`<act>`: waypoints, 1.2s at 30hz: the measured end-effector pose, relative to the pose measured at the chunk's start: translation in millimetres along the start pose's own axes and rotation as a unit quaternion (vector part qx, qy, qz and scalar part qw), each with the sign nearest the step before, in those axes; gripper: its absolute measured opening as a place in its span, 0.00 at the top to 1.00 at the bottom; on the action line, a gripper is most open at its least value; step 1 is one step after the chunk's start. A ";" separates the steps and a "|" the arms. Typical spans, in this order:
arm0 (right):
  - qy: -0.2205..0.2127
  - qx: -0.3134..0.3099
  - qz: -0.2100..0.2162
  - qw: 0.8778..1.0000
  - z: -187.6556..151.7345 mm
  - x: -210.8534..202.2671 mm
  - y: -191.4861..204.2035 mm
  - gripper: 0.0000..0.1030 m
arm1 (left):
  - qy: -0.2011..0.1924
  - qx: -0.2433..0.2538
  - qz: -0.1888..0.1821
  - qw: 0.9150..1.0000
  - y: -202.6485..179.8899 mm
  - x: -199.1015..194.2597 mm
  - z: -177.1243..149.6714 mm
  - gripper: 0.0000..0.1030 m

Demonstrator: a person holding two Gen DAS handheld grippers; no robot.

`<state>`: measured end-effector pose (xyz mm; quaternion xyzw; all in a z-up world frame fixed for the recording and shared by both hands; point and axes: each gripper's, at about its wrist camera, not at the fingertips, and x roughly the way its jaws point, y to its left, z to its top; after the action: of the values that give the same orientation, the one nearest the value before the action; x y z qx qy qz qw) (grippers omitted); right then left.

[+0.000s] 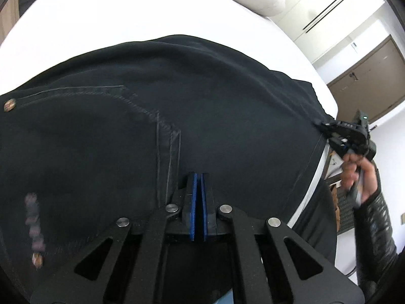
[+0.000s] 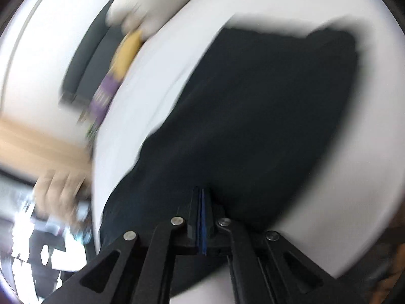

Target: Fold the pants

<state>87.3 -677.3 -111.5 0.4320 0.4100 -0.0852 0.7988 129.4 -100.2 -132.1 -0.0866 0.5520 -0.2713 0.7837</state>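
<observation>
The pants [image 1: 177, 126] lie spread on the bed [image 1: 101, 17]. Left claw [image 1: 198, 177] is pinched on cloth near the pocket; right claw [image 2: 202, 192] clamps the hem end. Lift both evenly, keep the cloth taut, and carry hem toward waist.

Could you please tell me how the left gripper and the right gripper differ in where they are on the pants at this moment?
The left gripper sits at the waist end of the pants, beside the pocket stitching, while the right gripper pinches the far corner near the edge of the bed. The left gripper's view is sharp; the right gripper's is motion-blurred. Both have their blue-padded fingers closed on the dark fabric.
</observation>
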 end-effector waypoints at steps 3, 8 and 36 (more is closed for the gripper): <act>-0.072 0.002 -0.037 0.997 9.7 -53.3 -12.7 0.89 | -0.016 0.019 -0.005 1.000 -28.4 -9.7 1.7 0.97; -0.117 0.044 0.018 0.992 22.3 -93.3 -46.1 0.52 | -0.019 0.060 -0.018 0.998 -84.7 -1.4 25.0 0.97; -0.099 0.233 0.163 0.954 51.8 -39.8 -102.4 0.59 | 0.019 0.001 -0.039 0.999 -69.0 59.7 31.5 0.97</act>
<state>41.3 -788.0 -131.0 0.6563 0.2220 -0.0891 0.7156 149.8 -194.3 -139.1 -0.1022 0.5623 -0.3042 0.7621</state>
